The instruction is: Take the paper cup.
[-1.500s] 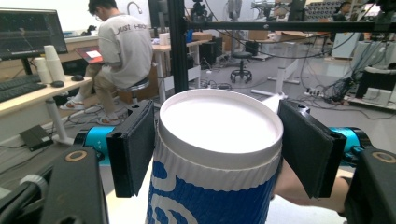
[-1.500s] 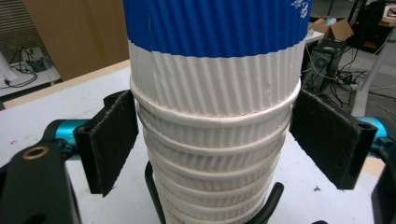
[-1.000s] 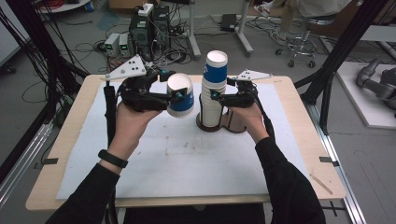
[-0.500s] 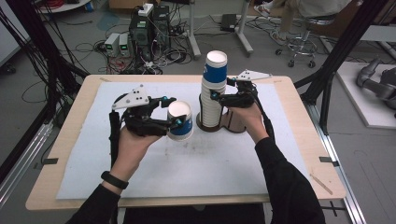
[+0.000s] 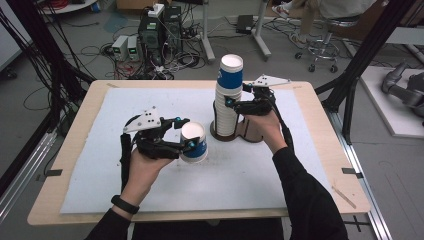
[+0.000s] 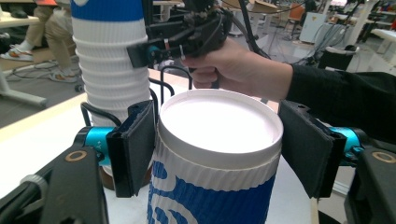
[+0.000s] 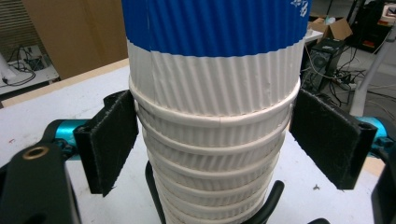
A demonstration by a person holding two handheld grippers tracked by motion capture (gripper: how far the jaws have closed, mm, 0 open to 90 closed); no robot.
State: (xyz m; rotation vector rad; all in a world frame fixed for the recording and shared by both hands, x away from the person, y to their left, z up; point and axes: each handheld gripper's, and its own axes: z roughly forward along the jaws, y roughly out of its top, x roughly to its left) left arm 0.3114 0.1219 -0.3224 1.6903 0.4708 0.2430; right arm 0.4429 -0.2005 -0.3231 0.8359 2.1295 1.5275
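Down comes the left gripper (image 5: 192,136), clamped on a cup (image 5: 194,143), now low over the mat (image 5: 300,165) beside the stack (image 5: 228,95). Right gripper (image 5: 231,106) brackets that stack, its pads just clear of the ribs.

A grey floor (image 5: 90,30) lay beyond the far edge of the wooden table (image 5: 320,150). Electronic boxes (image 5: 155,30) with tangled cables stood there, near a wheeled stool (image 5: 322,50).
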